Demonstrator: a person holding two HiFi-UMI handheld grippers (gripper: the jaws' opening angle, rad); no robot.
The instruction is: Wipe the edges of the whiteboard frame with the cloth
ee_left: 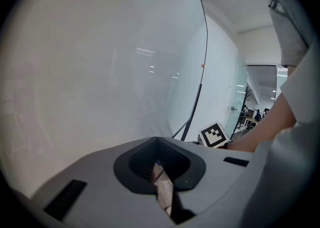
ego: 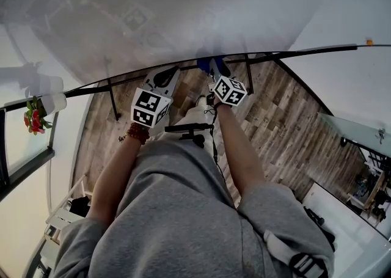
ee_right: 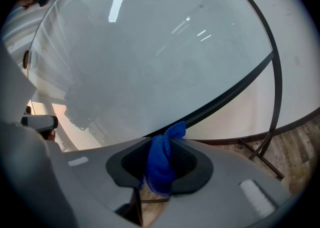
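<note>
Blue cloth (bunched up) touches the whiteboard's black frame.

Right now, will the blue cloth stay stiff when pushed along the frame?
Probably floppy: the blue cloth bunches in folds in the right gripper. Likely light: its free tip stands up unsupported. Pushed on the frame, it'd likely crumple.

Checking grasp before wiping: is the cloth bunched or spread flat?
Bunched. The cloth is a crumpled blue wad pinched in the right gripper, as that gripper's own view shows.

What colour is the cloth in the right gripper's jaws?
Blue: the crumpled blue fabric cloth shows best in the right gripper view.
</note>
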